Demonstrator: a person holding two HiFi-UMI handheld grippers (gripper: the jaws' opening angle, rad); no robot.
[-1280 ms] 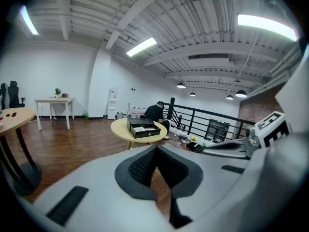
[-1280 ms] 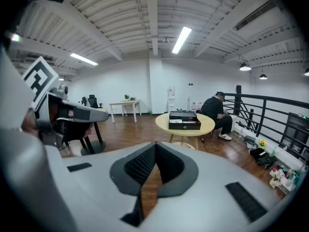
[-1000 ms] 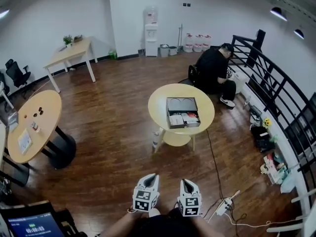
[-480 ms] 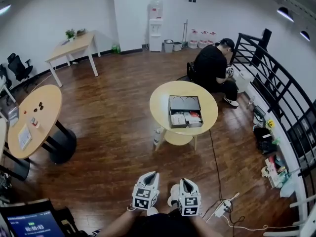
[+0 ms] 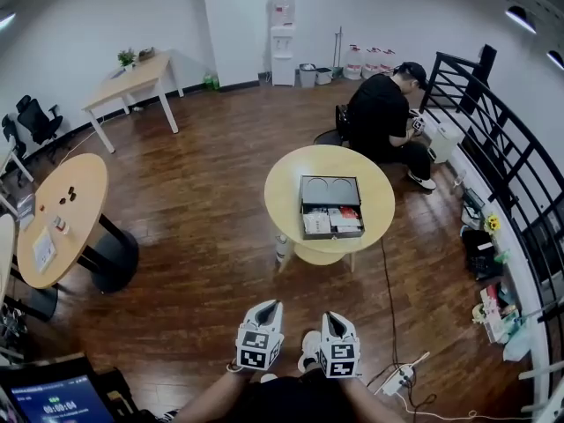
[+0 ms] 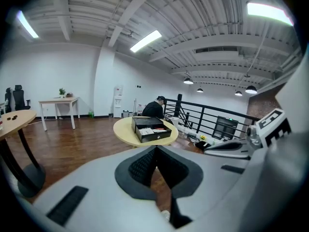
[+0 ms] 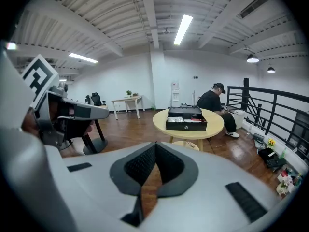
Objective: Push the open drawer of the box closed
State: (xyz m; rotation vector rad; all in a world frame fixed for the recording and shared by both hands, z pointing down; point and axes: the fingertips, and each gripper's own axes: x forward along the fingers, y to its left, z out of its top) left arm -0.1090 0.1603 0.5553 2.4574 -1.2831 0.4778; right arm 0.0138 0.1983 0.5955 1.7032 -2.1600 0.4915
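Here the left gripper [image 5: 274, 307] and the right gripper [image 5: 329, 318] hang low at the bottom of the head view. They sit side by side, just above the wearer's lap, tips pointing forward. In its own view the left gripper [image 6: 155, 150] has its jaws pressed together, dark pads meeting at the tips with nothing between them. The right gripper [image 7: 154, 146] is closed the same way and is also empty.

The box [image 5: 330, 192] is dark and sits on a round yellow table [image 5: 282, 192], well apart from both grippers across a stretch of wooden floor [image 5: 203, 236]. Its lid shows two round recesses. The drawer [image 5: 331, 222] stands pulled out on the side nearest the grippers, with white papers and something red inside. In the right gripper view the drawer front [image 7: 187, 125] faces the camera, with a small round fitting at its middle.

Beyond the table a person [image 5: 383, 117] in black sits bent over, just beside a dark railing [image 5: 502, 161] that curves along the right. Left of the floor stands a second table [image 5: 62, 218], round, with a few small items on it. A desk [image 5: 132, 77] stands farther back near the wall. A white dispenser [image 5: 282, 38] stands against the far wall. A power strip [image 5: 401, 379] lies on the floor to the right of the right gripper.
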